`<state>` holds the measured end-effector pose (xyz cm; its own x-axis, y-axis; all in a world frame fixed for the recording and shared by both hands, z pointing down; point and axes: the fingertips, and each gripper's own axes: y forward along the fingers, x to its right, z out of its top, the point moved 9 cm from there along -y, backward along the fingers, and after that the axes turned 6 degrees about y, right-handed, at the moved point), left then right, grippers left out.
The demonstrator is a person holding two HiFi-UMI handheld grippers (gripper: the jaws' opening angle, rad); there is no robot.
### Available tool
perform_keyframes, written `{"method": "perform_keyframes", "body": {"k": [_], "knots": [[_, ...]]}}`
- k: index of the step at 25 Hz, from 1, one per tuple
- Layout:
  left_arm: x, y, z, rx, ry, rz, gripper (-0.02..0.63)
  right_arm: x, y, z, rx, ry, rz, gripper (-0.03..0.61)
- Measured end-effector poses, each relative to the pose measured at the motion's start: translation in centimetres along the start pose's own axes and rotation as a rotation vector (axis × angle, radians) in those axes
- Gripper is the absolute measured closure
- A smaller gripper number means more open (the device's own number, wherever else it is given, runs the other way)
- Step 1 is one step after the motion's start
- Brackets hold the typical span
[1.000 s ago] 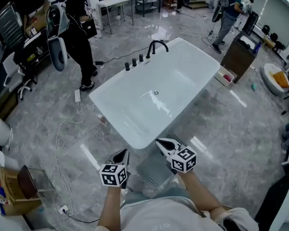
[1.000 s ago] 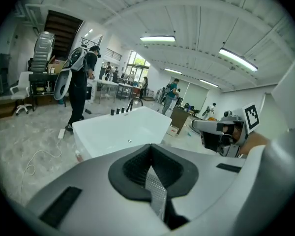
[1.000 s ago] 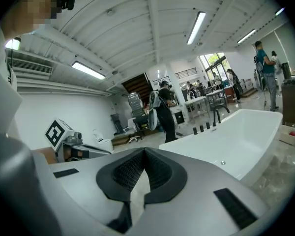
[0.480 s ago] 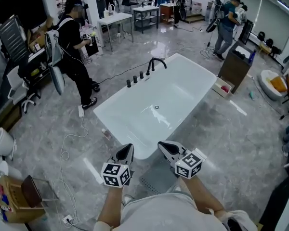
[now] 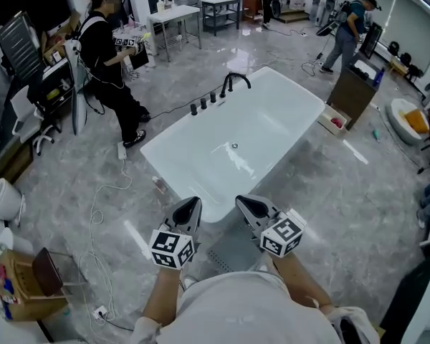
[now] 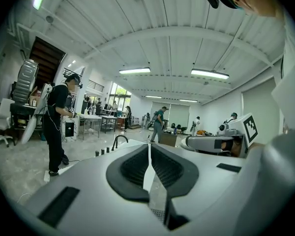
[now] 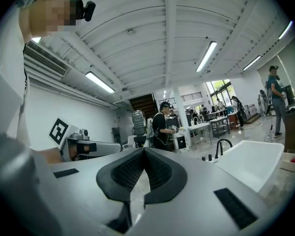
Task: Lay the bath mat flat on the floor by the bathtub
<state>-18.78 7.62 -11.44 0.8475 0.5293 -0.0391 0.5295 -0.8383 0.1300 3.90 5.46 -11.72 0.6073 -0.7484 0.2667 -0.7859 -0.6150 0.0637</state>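
A grey bath mat point(image 5: 229, 253) lies flat on the marble floor at the near end of the white bathtub point(image 5: 201, 156), partly hidden behind my arms. My left gripper point(image 5: 190, 205) and right gripper point(image 5: 242, 203) are held side by side above the mat, pointing at the tub's near rim. Both are shut with nothing between the pads. In the left gripper view the left gripper point(image 6: 149, 146) shows its jaws pressed together, with the tub's black faucet point(image 6: 119, 140) beyond. The right gripper point(image 7: 144, 150) is likewise shut and empty, with the tub point(image 7: 250, 163) at its right.
A person in black point(image 5: 107, 56) stands left of the tub, beside a white cable point(image 5: 100, 213) trailing over the floor. A brown cabinet point(image 5: 351, 92) stands at the tub's far right. A cardboard box point(image 5: 21, 292) sits at the near left. White tables point(image 5: 175, 16) stand at the back.
Both grippers have risen slightly and edged toward the tub's near rim, staying shut. The person in black has shifted farther left and back.
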Motion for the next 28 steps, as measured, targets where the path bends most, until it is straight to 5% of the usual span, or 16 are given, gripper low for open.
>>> {"method": "perform_keyframes", "body": {"k": [28], "knots": [[0.7, -1.8, 0.1, 0.004, 0.018, 0.045, 0.596, -0.2, -1.0, -0.4, 0.001, 0.03, -0.021, 0.552]]}}
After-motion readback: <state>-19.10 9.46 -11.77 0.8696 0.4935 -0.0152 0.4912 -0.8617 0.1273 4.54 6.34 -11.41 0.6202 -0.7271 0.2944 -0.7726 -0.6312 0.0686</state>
